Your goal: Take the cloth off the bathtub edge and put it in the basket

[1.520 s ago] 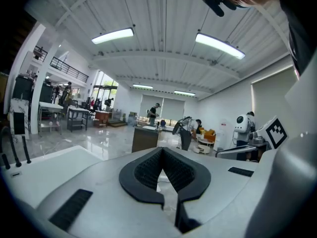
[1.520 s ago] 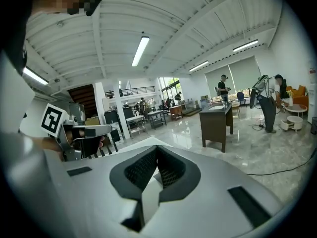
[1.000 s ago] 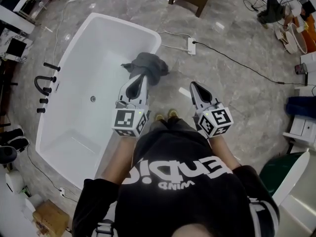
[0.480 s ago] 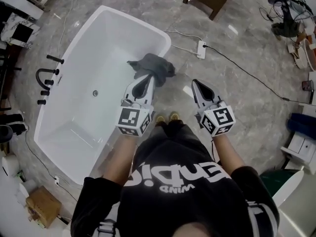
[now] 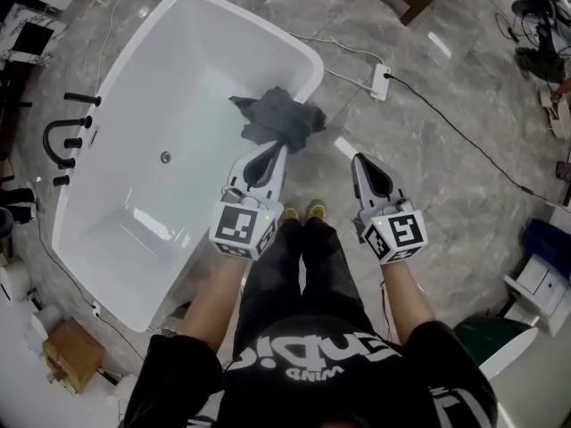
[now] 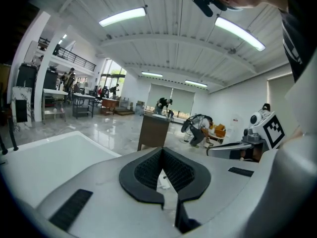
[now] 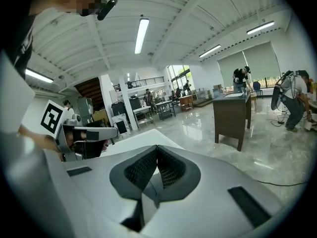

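1. Cloth (image 5: 278, 119): grey, bunched over the near edge of the bathtub (image 5: 268, 27), one fold hanging inside.
2. Left gripper (image 5: 282, 149): jaws pressed together on nothing, tip just short of the cloth.
3. Right gripper (image 5: 359, 160): jaws likewise closed and empty, over the floor beside the tub.
4. Risk: closed jaws meeting the cloth would likely nudge it into the tub instead of catching it.
5. Count: one cloth, one bathtub, two grippers, no basket in view.

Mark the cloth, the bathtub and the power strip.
cloth (image 5: 280, 119): head view, middle of the grey bundle.
bathtub (image 5: 214, 61): head view, white inner wall, far end.
power strip (image 5: 382, 80): head view, middle of its body.
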Demonstrator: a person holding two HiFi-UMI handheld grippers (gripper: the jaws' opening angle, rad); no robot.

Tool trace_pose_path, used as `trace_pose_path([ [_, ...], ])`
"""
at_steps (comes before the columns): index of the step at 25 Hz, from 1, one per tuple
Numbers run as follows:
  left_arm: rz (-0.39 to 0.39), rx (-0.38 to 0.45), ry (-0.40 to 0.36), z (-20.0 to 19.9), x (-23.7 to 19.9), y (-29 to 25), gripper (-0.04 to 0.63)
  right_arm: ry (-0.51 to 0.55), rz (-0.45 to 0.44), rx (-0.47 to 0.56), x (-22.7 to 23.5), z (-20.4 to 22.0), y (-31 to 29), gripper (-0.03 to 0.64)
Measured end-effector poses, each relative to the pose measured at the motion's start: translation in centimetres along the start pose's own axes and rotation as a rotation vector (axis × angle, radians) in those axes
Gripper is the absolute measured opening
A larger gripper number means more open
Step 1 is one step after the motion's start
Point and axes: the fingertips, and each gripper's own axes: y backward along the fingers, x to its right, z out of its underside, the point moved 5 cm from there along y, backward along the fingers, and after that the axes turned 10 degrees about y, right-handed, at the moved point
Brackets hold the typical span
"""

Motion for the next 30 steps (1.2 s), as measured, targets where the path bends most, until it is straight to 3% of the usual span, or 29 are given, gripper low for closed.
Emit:
trace_pose_path([
  [7,-0.048,-0.003,0.023,4.4,-4.2,-5.1,0.014,-0.027,0.007,-0.008,1.6,4.6,-5.4,0.014],
  [17,-0.105,-0.088,0.038,7.4,-6.3,-6.7,0.020,-0.044,-0.018,-0.042,2.1,6.6,-5.9,0.014],
  [21,-0.099,-0.120,0.047,8.0,-6.5,-7.5,0.171,-0.048,-0.012,-0.050,2.4,6.8,-5.9,0.014],
  [24,-0.097,-0.160,0.035,8.7,-6.8,-8.5,0.352,-0.052,-0.009,-0.053,2.7,7.0,-6.1,0.014],
  [30,-0.101,-0.249,0.012,10.4,-8.1,-10.5,0.390,-0.063,-0.010,-0.065,2.9,7.6,-6.4,0.014],
])
